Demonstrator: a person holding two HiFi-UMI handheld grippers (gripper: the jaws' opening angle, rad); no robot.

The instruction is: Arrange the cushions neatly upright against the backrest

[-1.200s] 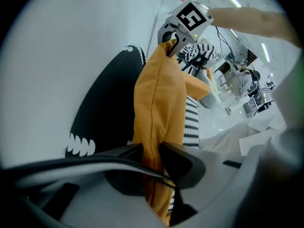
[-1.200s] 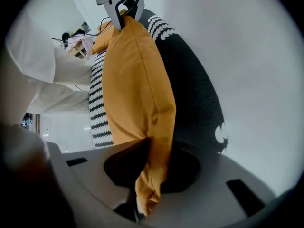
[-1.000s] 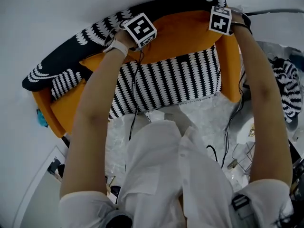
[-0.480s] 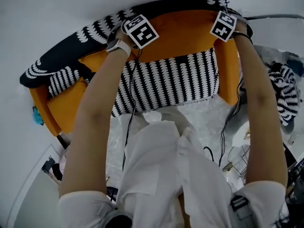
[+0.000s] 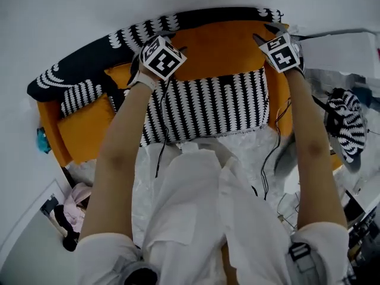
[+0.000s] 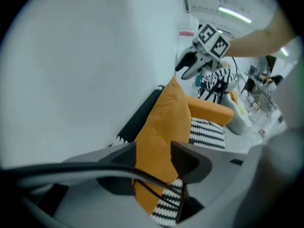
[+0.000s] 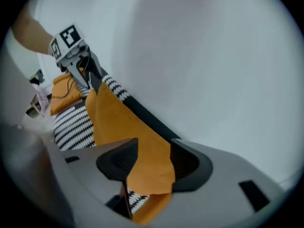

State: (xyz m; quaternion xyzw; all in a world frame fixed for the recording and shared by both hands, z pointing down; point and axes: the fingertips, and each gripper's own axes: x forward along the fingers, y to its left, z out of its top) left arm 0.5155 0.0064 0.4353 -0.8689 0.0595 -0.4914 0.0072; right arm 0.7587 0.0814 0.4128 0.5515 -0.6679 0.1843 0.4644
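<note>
1. The plain orange fabric cushion (image 5: 219,47) stands upright against the backrest (image 5: 119,37), which is draped in black-and-white patterned cloth. One top corner of the cushion sits at each of my grippers.
2. My bare forearms (image 5: 119,153) reach straight out over the black-and-white striped seat pad (image 5: 208,108), with both hands tipped steeply downward.
3. My left gripper (image 6: 154,156) has just been opening. Its jaws stand apart with the cushion's corner loose in the gap, not pinched.
4. My right gripper (image 7: 153,163) has also just been opening. Its jaws stand apart around the other corner without clamping it.
</note>
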